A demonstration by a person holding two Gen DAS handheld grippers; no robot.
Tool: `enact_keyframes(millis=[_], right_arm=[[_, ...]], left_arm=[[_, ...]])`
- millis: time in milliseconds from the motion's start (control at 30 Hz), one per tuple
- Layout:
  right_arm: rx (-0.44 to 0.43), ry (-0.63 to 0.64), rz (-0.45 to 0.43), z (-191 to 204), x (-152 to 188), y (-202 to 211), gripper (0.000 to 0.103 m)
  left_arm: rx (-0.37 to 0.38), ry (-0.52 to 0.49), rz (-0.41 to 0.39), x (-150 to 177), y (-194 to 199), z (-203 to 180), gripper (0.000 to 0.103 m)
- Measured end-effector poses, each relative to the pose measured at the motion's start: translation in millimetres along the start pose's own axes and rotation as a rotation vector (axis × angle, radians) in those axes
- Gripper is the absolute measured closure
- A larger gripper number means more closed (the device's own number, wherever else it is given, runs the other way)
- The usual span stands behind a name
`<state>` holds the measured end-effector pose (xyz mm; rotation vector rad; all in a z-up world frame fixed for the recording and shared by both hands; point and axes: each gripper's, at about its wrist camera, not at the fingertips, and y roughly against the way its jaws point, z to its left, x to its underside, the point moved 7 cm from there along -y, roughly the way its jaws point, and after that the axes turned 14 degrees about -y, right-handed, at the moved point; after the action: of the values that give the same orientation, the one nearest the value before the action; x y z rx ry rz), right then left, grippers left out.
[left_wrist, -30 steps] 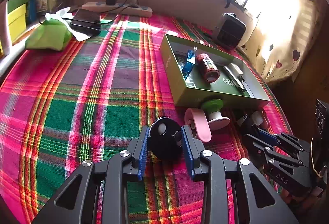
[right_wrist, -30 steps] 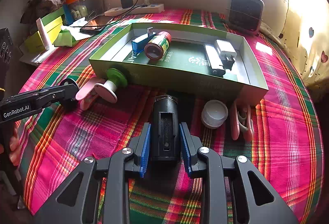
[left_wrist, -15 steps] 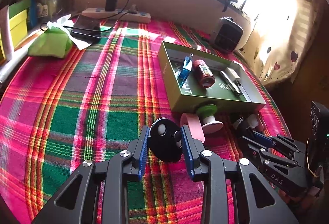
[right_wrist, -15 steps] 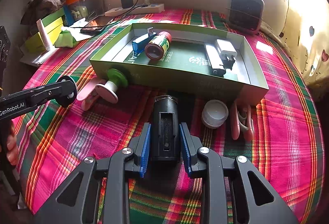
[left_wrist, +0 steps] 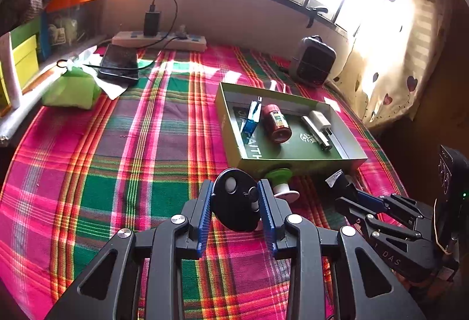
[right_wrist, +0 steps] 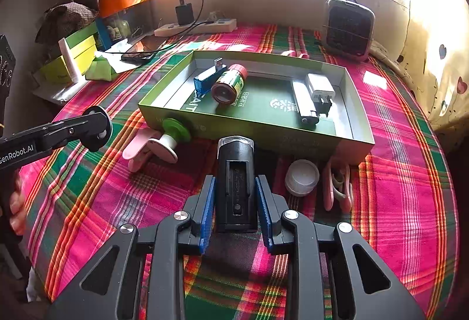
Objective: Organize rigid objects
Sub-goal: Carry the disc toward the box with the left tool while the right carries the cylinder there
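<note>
The green tray (right_wrist: 356, 103) served as the landmark on the plaid cloth (right_wrist: 404, 202). Inside it lay a blue USB stick (right_wrist: 206, 79), a red-capped bottle (right_wrist: 230, 82) on its side, a white lighter (right_wrist: 304, 101) and a white plug adapter (right_wrist: 321, 86). The left gripper (left_wrist: 234, 207) was clamped on a round black disc (left_wrist: 234, 207) with a pale button, held above the cloth just off the tray's near left corner. The right gripper (right_wrist: 236, 202) was closed on a black rectangular device (right_wrist: 236, 179), whose clear-tipped end pointed at the tray's near wall. Against that near wall, between the two grippers, stood a green-and-white spool (right_wrist: 173, 133) touching a pink clip (right_wrist: 137, 151). To the right of the black device, also in front of the near wall, sat a white cap (right_wrist: 302, 176) and just beside it a second pink clip (right_wrist: 337, 188). Beyond the tray's far side were a small dark heater (right_wrist: 348, 26), a power strip (right_wrist: 195, 26) with a charger plugged in, a phone (right_wrist: 137, 54) and a green pouch (left_wrist: 71, 89). A person's fingers (right_wrist: 17, 202) showed at the left edge of the right wrist view.
</note>
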<state>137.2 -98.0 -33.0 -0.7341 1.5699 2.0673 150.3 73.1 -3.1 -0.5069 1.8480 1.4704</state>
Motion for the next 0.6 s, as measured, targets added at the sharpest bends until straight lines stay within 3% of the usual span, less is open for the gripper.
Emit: enact_keyframes(millis=[600], right_arm=[[0.001, -0.03, -0.038, -13, -32, 12, 0.074]], left_arm=[[0.04, -0.044, -0.024, -34, -7, -16, 0.074]])
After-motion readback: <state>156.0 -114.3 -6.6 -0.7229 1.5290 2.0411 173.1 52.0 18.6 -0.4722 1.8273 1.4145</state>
